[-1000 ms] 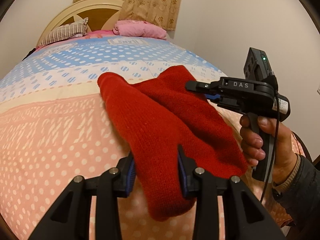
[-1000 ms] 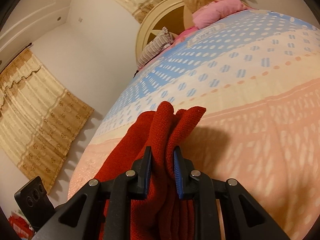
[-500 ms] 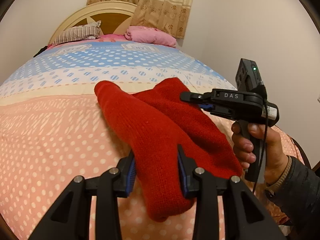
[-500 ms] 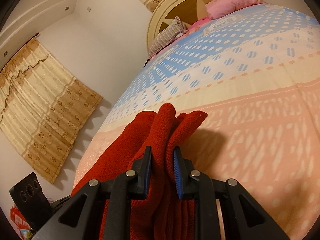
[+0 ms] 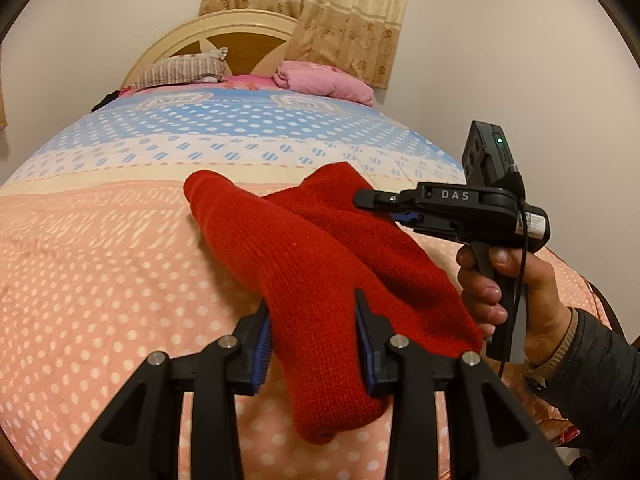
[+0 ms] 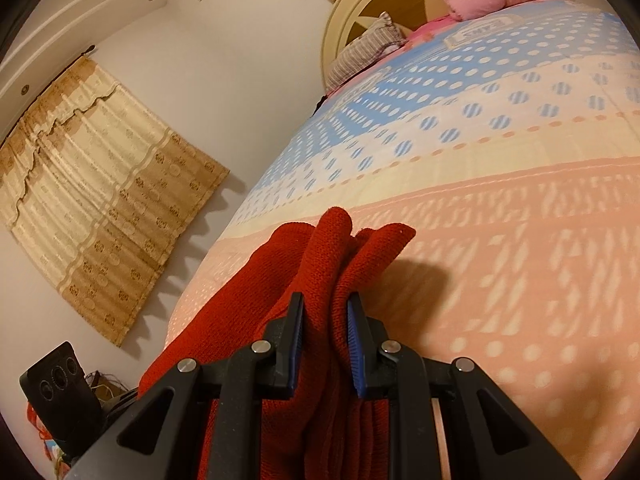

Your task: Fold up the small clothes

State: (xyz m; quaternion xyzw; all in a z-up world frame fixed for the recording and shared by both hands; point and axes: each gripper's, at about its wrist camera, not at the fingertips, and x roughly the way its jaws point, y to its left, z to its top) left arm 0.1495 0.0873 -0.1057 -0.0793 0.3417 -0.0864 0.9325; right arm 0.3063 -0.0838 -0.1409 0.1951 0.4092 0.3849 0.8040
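Both our hands have carried the red sweater (image 5: 320, 280) farther up the bed (image 5: 100, 280). Left gripper (image 5: 314, 344) and right gripper (image 6: 324, 344) each pinch it; it could slip and unfold if we tug.

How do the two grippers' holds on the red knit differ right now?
The left gripper clamps a thick rolled end of the red knit garment, so its jaws stand fairly wide; the right gripper pinches a thinner bunch of folds, jaws nearer together. The left's end hangs out past its fingers; the right's bunch stands up beyond its fingertips. Both are shut on the same garment above the bedspread.
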